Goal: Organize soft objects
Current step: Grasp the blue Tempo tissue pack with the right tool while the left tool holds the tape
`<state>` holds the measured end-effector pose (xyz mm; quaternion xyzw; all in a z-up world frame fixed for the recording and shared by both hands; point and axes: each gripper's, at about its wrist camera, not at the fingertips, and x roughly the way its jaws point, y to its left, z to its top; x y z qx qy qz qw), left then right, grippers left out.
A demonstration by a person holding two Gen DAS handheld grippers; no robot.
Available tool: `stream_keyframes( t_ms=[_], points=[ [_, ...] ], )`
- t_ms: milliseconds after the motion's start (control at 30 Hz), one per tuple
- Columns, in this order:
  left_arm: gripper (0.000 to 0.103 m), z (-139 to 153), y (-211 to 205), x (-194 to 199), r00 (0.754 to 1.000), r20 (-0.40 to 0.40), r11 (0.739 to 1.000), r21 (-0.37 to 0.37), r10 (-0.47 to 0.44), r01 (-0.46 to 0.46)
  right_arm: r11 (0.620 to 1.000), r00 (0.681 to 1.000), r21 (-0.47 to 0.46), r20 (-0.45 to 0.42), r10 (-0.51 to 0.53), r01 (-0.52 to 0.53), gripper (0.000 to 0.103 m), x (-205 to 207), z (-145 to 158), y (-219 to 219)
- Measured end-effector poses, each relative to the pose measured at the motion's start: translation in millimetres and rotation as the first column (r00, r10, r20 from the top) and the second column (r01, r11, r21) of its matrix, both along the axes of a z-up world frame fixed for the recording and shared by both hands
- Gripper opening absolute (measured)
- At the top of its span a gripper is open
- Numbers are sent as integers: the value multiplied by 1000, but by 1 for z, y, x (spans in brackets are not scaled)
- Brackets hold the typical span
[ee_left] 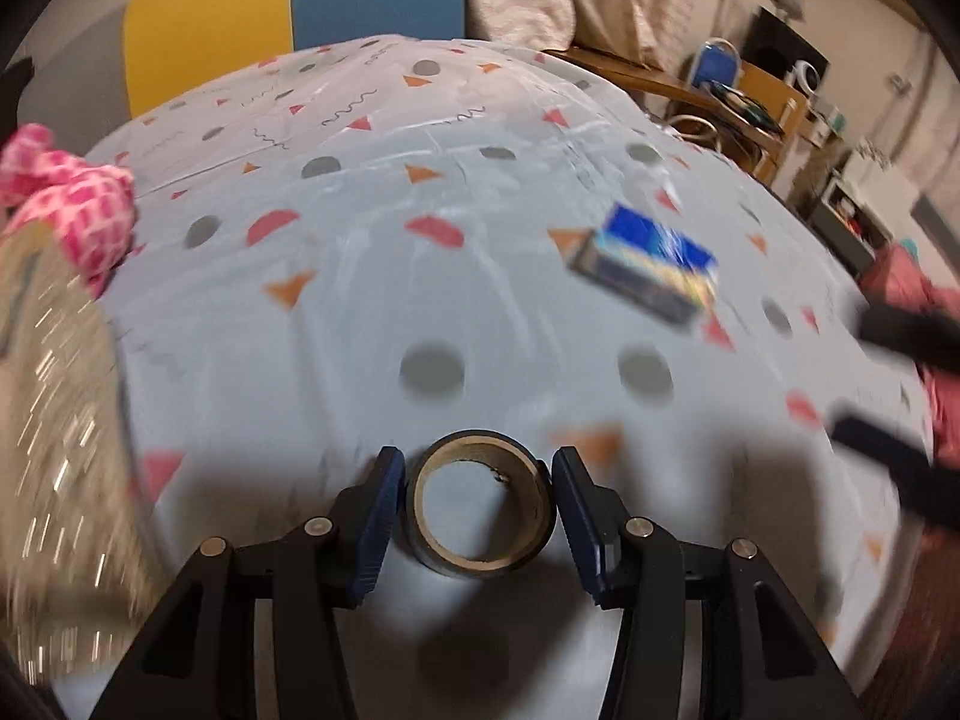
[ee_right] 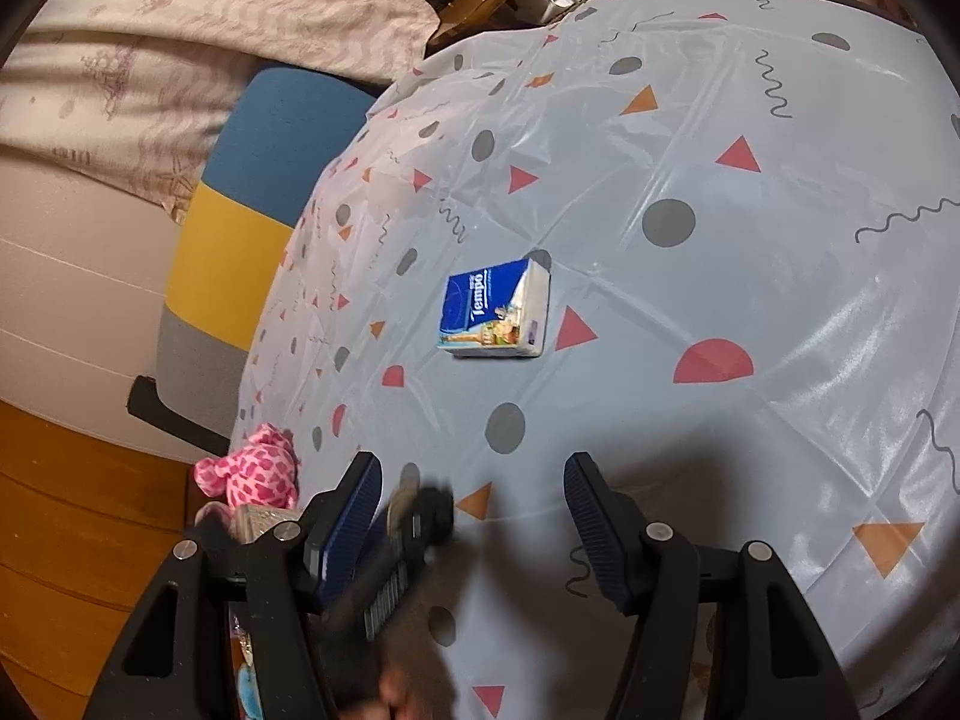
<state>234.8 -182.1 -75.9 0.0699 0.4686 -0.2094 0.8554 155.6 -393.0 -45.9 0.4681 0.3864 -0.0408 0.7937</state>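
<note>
My left gripper [ee_left: 477, 504] holds a roll of dark tape [ee_left: 479, 507] between its blue pads, just above the patterned tablecloth [ee_left: 360, 276]. A blue Tempo tissue pack [ee_left: 645, 270] lies to the right ahead; it also shows in the right wrist view [ee_right: 495, 317], ahead of my right gripper [ee_right: 474, 507], which is open and empty. A pink checked plush toy [ee_left: 72, 204] lies at the table's left edge, and shows in the right wrist view [ee_right: 255, 471]. The left gripper shows blurred in the right wrist view [ee_right: 414, 540].
A woven container [ee_left: 54, 396] stands at the left beside the plush toy. A yellow and blue chair [ee_left: 288, 18] stands behind the table. A bed with a pale cover [ee_right: 180, 48] is beyond it. The right gripper's dark fingers [ee_left: 900, 330] show at the right.
</note>
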Motion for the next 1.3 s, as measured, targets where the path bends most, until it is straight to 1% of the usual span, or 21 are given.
stream_keyframes(
  t_ms=[100,200,300,333,400,433,500,567,600,667,733,800,867,900,933,1000,1100,1167,1200,1233,1300],
  points=[
    [52,0,14,-30,999,26,999,10,-38,38,998,997,-25,-39,60,-61,64,6,-3,10],
    [52,-1,30,-50,998,43,999,-7,-45,45,983,985,-90,-74,155,-161,64,16,1,28],
    [51,-8,43,-59,999,37,999,-25,-34,35,924,950,-223,-121,289,-310,65,38,13,43],
    [50,-10,43,-59,998,45,999,-13,-37,38,878,934,-319,-145,328,-358,70,49,19,47],
    [50,-11,42,-65,995,84,998,5,-57,57,780,907,-463,-198,372,-421,72,68,25,52],
    [50,-9,44,-62,997,64,999,-15,-36,37,709,885,-530,-250,393,-465,72,82,25,53],
    [50,-8,49,-54,1000,18,998,-64,10,-9,605,852,-601,-325,411,-522,73,102,23,56],
    [50,-9,49,-50,1000,20,997,-73,11,-10,497,811,-645,-401,427,-581,78,119,15,58],
    [50,-11,48,-52,999,38,998,-65,0,2,458,798,-658,-435,418,-598,78,128,11,58],
    [50,-12,48,-54,999,53,998,-64,-4,8,416,771,-654,-475,425,-632,79,144,1,56],
    [50,-12,50,-53,999,49,997,-79,-2,6,408,748,-630,-505,431,-661,79,158,-10,51],
    [50,-13,49,-52,999,52,996,-87,-1,6,418,733,-604,-526,432,-679,79,169,-21,48],
    [50,-13,49,-53,998,57,996,-87,-2,7,441,733,-585,-535,421,-681,73,177,-32,44],
    [50,-14,49,-53,998,59,996,-87,-2,7,464,739,-575,-532,414,-674,72,178,-37,42],
    [50,-14,49,-53,998,61,996,-88,-2,7,477,757,-588,-511,407,-653,69,176,-36,43],
    [50,-14,50,-56,998,65,996,-86,-2,7,491,766,-589,-496,408,-642,68,169,-36,48],
    [50,-13,51,-56,998,66,996,-89,-1,7,481,752,-578,-487,445,-659,68,151,-39,69],
    [50,-13,51,-57,998,65,996,-87,0,6,504,726,-523,-482,490,-687,69,139,-42,81],
    [50,-13,51,-58,998,66,997,-83,1,5,505,725,-520,-478,496,-689,69,133,-42,88],
    [50,-12,51,-59,998,67,997,-80,2,3,491,724,-532,-482,494,-690,69,127,-43,95],
    [50,-11,53,-62,998,68,997,-72,9,-4,480,734,-557,-473,488,-678,68,119,-45,102]
  ],
)
